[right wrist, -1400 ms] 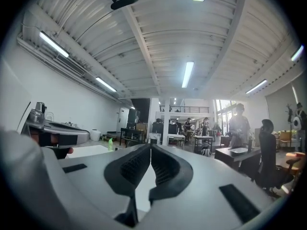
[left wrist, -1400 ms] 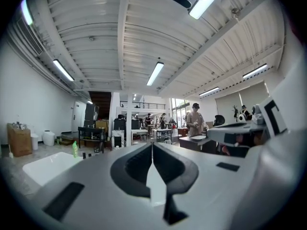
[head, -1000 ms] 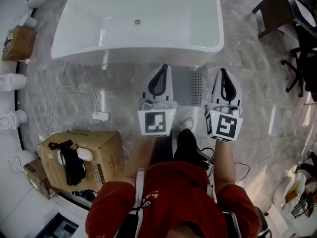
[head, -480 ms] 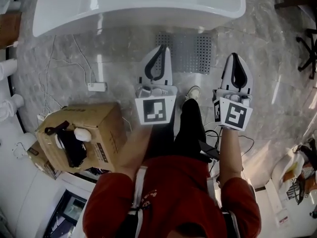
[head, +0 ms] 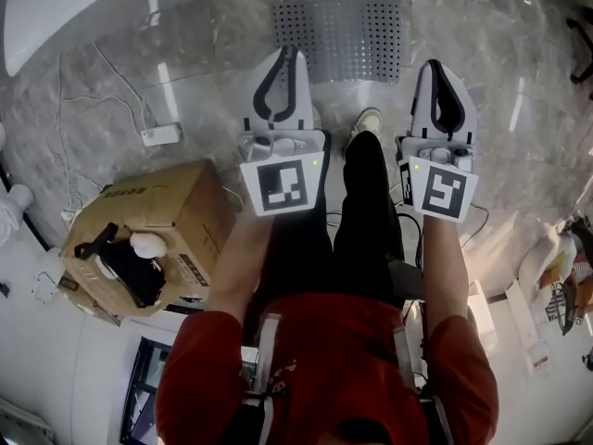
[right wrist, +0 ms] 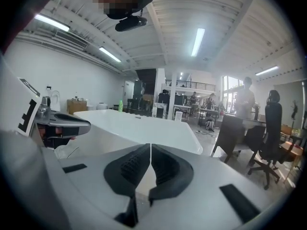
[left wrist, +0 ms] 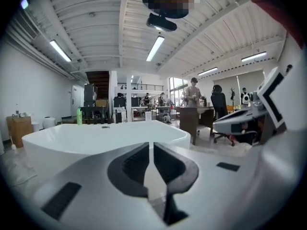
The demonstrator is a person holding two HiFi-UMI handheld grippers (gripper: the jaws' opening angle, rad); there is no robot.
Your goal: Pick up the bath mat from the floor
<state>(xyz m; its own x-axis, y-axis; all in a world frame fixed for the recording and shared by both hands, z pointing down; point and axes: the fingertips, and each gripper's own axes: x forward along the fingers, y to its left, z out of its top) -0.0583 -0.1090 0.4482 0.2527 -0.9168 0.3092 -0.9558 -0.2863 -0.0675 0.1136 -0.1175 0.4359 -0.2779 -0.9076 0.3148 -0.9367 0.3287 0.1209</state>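
Observation:
The bath mat [head: 345, 37] is a grey perforated rectangle lying flat on the marble floor, just in front of the white bathtub [head: 65, 7]. My left gripper [head: 283, 56] hovers over the mat's near left edge, jaws shut with nothing in them. My right gripper [head: 437, 68] hangs beside the mat's near right corner, also shut and empty. Both gripper views look level across the room at the bathtub [left wrist: 96, 138] [right wrist: 139, 128]; the mat is out of sight in them. The jaws [left wrist: 151, 150] [right wrist: 150, 150] meet at their tips in both.
A cardboard box [head: 148, 235] with dark gear on top stands at my left. A white power strip [head: 160, 134] and its cables lie on the floor left of the mat. My legs and a shoe [head: 365, 123] stand between the grippers. Desks, chairs and people are far behind the tub.
Both grippers have sunk toward the floor, still shut. The view has dropped with them: the mat now shows whole, and the tub has slid to the top edge.

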